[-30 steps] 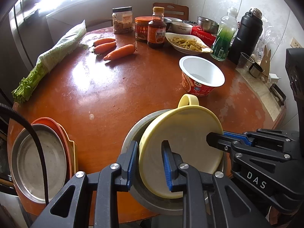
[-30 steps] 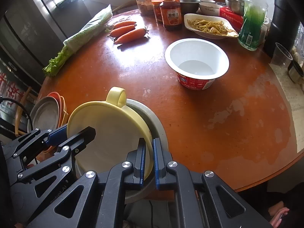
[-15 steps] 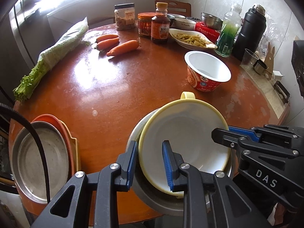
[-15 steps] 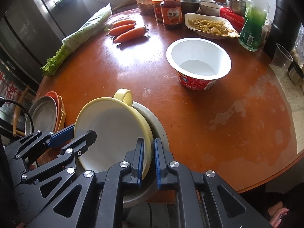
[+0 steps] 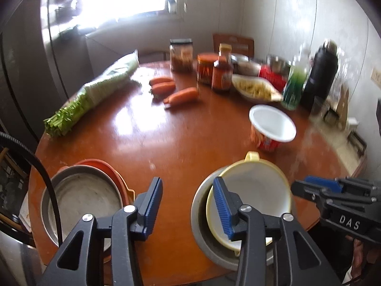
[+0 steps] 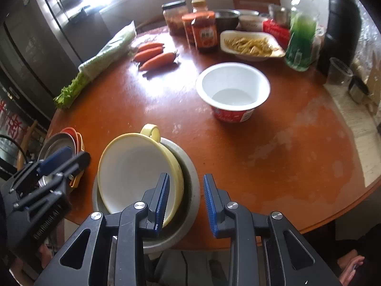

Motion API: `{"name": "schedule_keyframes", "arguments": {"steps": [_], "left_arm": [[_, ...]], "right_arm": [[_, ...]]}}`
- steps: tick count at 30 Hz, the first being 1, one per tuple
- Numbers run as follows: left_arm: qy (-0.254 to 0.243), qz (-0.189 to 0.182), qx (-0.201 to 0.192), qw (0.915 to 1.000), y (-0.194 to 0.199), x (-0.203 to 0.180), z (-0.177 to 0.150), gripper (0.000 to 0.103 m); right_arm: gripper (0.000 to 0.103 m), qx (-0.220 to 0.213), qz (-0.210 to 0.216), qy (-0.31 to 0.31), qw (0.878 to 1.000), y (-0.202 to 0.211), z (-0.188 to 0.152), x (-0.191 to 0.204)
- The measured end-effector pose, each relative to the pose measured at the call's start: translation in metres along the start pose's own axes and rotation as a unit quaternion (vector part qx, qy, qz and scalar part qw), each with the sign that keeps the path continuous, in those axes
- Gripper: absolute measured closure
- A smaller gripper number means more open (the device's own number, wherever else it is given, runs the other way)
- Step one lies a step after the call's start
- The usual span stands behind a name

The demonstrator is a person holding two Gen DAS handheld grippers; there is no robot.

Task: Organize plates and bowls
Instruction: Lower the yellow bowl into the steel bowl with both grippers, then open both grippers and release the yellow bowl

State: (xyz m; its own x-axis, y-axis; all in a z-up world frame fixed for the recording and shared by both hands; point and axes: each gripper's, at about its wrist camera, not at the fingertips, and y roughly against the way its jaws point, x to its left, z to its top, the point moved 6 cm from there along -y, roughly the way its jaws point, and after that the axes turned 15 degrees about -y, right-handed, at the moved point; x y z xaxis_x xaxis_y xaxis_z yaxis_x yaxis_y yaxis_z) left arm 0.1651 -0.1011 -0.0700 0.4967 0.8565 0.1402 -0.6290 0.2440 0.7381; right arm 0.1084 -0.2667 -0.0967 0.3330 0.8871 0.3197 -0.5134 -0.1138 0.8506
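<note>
A yellow bowl (image 5: 257, 190) (image 6: 135, 166) with a loop handle rests tilted inside a grey metal bowl (image 5: 202, 214) (image 6: 188, 190) at the near edge of the round wooden table (image 5: 190, 131) (image 6: 285, 143). My left gripper (image 5: 187, 183) hangs above the gap between that bowl and a stack of plates (image 5: 83, 197) (image 6: 57, 143). Its jaws are opening and grip nothing. My right gripper (image 6: 185, 177) hovers over the bowls' near right rims; its jaws are opening too, with the pads clear of the rims. A white instant-noodle bowl (image 5: 271, 121) (image 6: 233, 88) stands farther back.
Three carrots (image 6: 154, 54), bagged celery (image 6: 100, 59), sauce jars (image 6: 204, 33), a dish of food (image 6: 250, 45), a green bottle (image 6: 300, 40) and a black flask (image 6: 343, 23) crowd the far side. A chair (image 6: 254, 0) stands behind. The table edge is just below both grippers.
Both grippers let go of the yellow bowl's rim, opened and drew up and back. The yellow bowl settled lower into the metal bowl.
</note>
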Motion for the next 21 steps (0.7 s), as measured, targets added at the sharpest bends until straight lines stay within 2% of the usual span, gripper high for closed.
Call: {"name": "schedule_keyframes", "arguments": {"steps": [2, 4, 9, 14, 21], "left_arm": [[0.002, -0.004, -0.014, 0.9999, 0.006, -0.001, 0.004, 0.049], [0.004, -0.014, -0.029, 0.9995, 0.012, -0.004, 0.008, 0.048], [-0.012, -0.037, -0.049, 0.9980, 0.019, -0.021, 0.023, 0.040], [-0.049, -0.027, -0.038, 0.9977, 0.013, -0.040, 0.037, 0.040], [-0.073, -0.042, -0.028, 0.9960, 0.003, -0.060, 0.059, 0.040]], "right_arm": [[0.070, -0.015, -0.001, 0.003, 1.000, 0.010, -0.001, 0.000], [0.064, -0.029, -0.005, 0.006, 1.000, 0.020, -0.004, 0.000], [0.058, -0.047, 0.005, 0.007, 0.999, 0.039, -0.005, -0.004], [0.057, -0.061, 0.005, -0.002, 0.998, 0.053, 0.002, -0.013], [0.057, -0.074, 0.009, -0.019, 0.997, 0.064, 0.017, -0.024]]}}
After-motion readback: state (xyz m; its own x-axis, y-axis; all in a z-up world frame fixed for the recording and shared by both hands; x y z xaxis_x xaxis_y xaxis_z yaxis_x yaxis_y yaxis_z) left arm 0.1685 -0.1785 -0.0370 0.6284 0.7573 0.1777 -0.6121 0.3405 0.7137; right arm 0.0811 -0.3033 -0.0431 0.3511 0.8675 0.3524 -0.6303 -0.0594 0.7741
